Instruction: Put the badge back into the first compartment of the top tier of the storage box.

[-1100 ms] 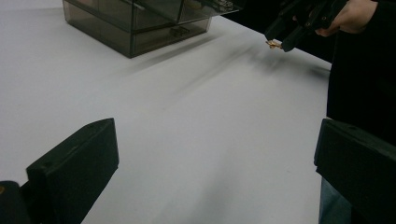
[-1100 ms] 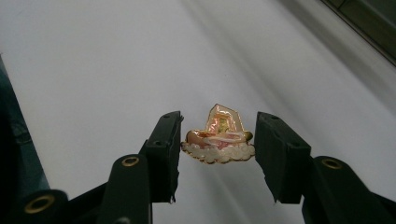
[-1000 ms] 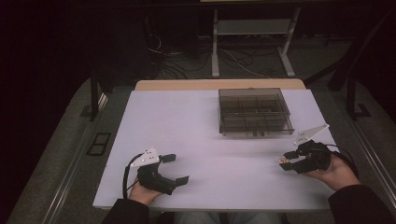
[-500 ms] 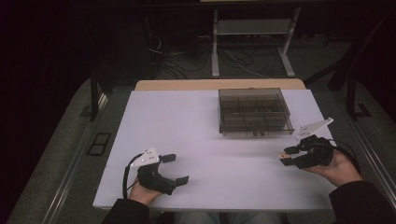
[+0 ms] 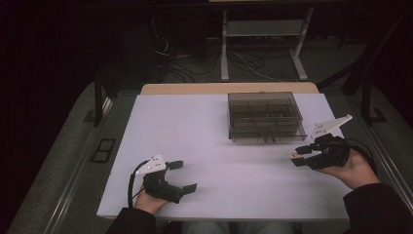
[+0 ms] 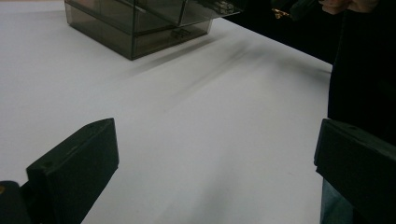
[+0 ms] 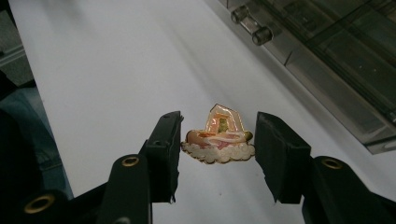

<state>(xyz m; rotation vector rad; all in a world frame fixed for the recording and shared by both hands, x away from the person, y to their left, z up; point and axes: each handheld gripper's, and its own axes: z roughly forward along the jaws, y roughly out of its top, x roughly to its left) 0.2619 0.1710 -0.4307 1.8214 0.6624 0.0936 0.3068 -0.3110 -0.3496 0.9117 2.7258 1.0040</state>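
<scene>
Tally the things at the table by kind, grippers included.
Grippers: 2, the left gripper and the right gripper
Clear compartment boxes: 1, the box
Enamel pins: 1, the pin, clamped in the right gripper
Total: 4

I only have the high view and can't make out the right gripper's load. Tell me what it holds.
Observer: The right gripper is shut on a small gold-rimmed pin, pink and orange over a white cloud-shaped base.
Operator: Report how it sits in the fingers.
Observer: The fingers press its two side ends, with its face toward the camera.
Operator: Now check the left gripper.
Observer: The left gripper is open, with bare table between its fingers.
</scene>
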